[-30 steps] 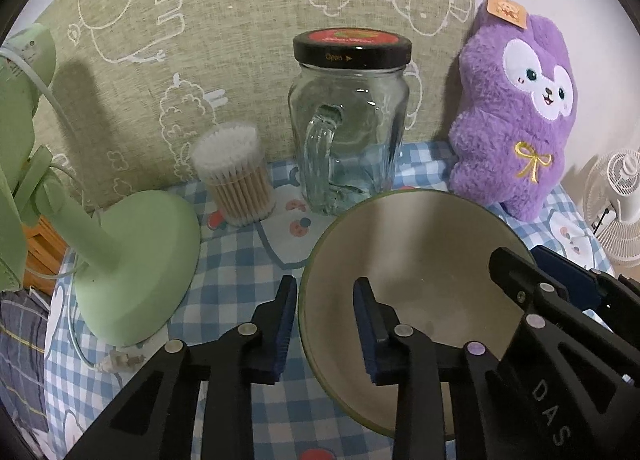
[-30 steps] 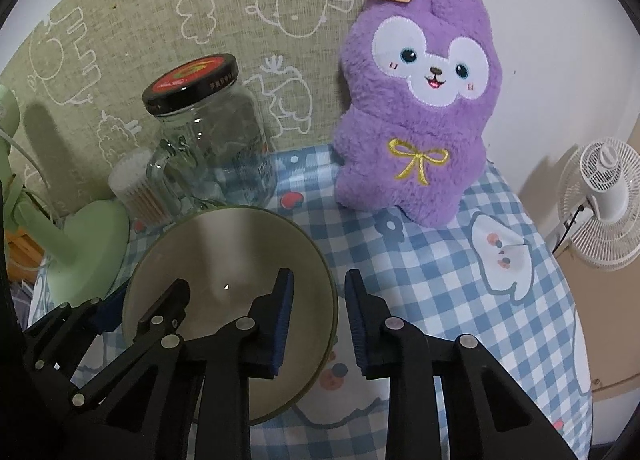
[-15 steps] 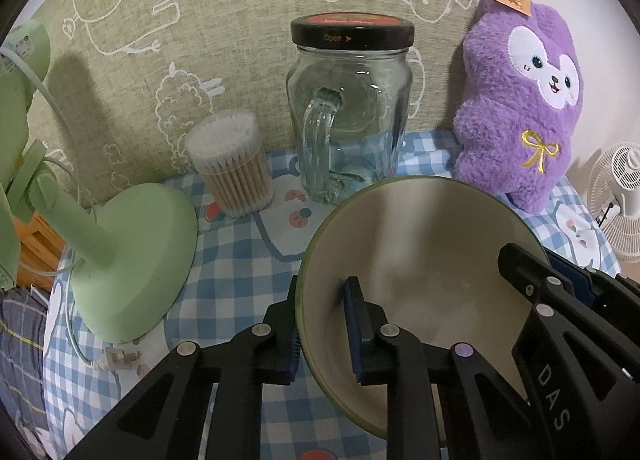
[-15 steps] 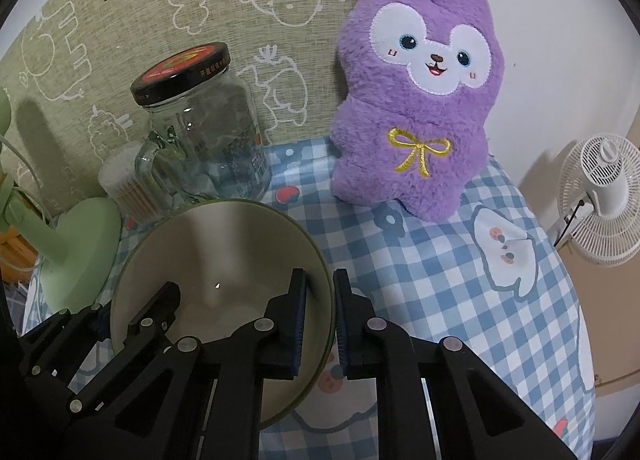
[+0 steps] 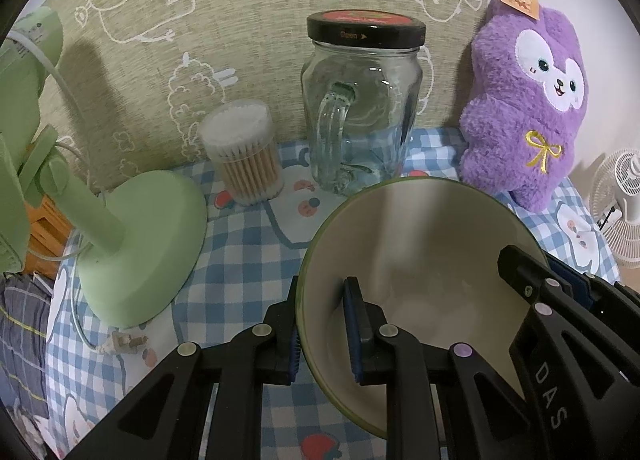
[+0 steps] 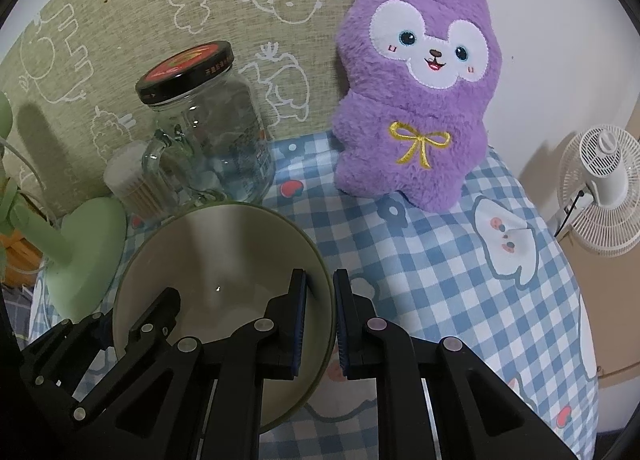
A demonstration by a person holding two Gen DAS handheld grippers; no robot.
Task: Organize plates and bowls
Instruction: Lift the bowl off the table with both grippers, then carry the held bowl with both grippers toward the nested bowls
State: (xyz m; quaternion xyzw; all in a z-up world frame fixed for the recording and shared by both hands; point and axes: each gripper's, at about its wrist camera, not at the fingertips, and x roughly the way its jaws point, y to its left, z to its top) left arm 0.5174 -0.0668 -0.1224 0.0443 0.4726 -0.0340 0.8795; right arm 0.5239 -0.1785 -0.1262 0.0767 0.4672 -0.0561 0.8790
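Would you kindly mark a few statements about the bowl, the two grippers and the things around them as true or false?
1. Both grippers grip the same bowl. True: the left gripper pinches its left rim and the right gripper pinches its right rim.
2. The glass jar has no lid. False: a black lid is screwed on it.
3. The purple plush toy stands to the right of the jar. True.
4. The bowl holds soup. False: its cream inside looks empty.
5. The cotton swab container lies tipped over. False: it stands upright between the green lamp base and the jar.
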